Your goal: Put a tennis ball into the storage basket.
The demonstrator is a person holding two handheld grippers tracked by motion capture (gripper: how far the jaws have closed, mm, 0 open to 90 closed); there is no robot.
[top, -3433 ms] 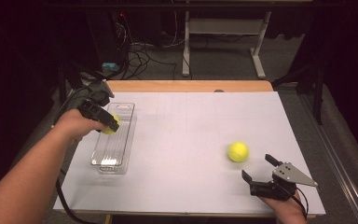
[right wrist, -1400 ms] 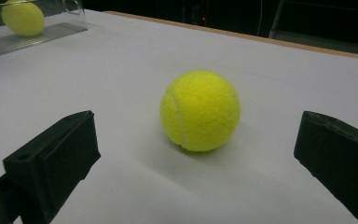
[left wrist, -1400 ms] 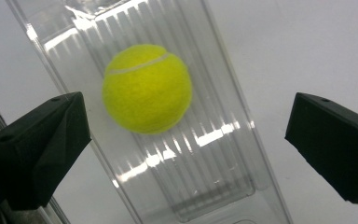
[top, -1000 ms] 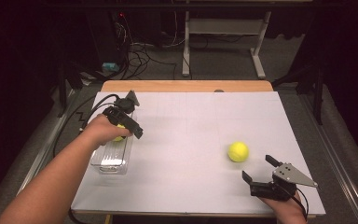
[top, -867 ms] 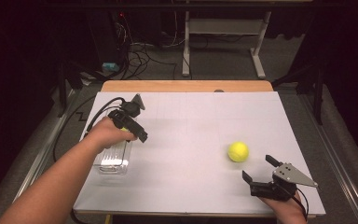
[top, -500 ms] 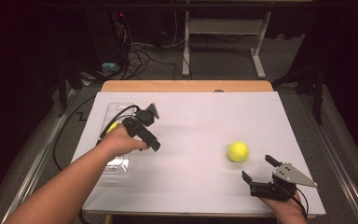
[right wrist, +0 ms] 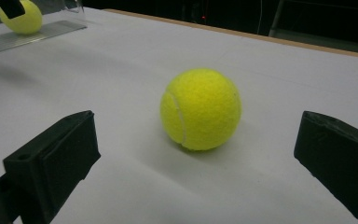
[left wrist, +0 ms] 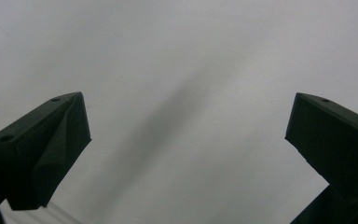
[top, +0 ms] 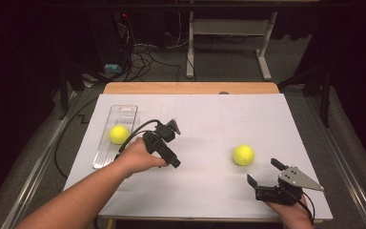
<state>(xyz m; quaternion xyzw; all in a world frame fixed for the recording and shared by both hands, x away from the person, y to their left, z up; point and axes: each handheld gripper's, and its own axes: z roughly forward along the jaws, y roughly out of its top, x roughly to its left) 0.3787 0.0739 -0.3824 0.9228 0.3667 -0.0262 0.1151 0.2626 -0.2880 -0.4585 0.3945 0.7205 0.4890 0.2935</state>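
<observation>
left gripper (top: 170, 155) spread, empty | right gripper (right wrist: 196, 154) spread, facing ball (right wrist: 200, 109) | high view: second ball (top: 119, 134) in tray (top: 106, 155)

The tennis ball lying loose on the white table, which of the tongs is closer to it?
Right. The right tongs sit open just short of the loose tennis ball, facing it; the left tongs are farther off, between it and the clear tray.

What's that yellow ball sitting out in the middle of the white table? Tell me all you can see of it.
The tennis ball is bright yellow-green with a fuzzy, felt-like cover and a pale curved seam on its left side in the right gripper view. It rests on the white table, casting a soft shadow. Nothing grips it: it sits just beyond the right gripper, whose jaws stand open.
</observation>
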